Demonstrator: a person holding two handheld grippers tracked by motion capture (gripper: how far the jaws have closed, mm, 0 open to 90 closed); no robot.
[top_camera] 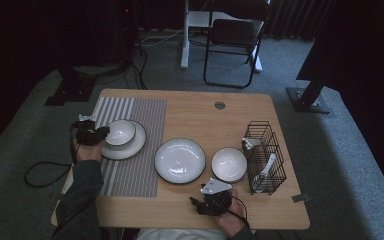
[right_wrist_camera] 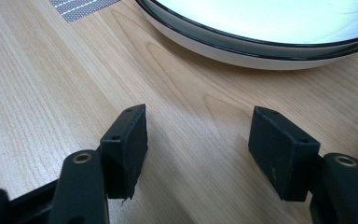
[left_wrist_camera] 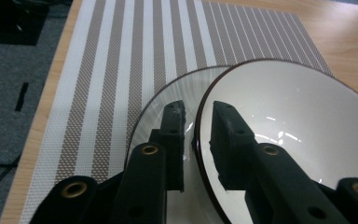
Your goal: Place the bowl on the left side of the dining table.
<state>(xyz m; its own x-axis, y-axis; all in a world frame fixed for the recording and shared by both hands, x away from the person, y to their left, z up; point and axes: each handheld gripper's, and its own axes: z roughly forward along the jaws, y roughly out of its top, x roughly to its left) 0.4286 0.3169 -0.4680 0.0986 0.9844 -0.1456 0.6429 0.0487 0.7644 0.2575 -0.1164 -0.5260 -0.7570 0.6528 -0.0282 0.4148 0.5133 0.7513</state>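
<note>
A white bowl (top_camera: 120, 132) with a dark rim sits on a white plate (top_camera: 130, 147) on the striped placemat (top_camera: 135, 170) at the table's left. My left gripper (top_camera: 97, 134) reaches in from the left at the bowl's edge. In the left gripper view, the left gripper (left_wrist_camera: 198, 112) straddles the rim of the bowl (left_wrist_camera: 298, 121), one jaw outside over the plate (left_wrist_camera: 168, 93) and one inside, with slim gaps on both sides: open. Near the front edge my right gripper (top_camera: 196, 204) hovers open over bare wood. Ahead of the right gripper (right_wrist_camera: 198, 126) lies a large plate (right_wrist_camera: 261, 42).
The large dark-rimmed plate (top_camera: 180, 160) lies mid-table, with a smaller bowl (top_camera: 228, 164) to its right. A black wire rack (top_camera: 264, 157) holding white utensils stands at the right. A cable grommet (top_camera: 220, 105) is set in the tabletop. A folding chair (top_camera: 235, 40) stands beyond the table.
</note>
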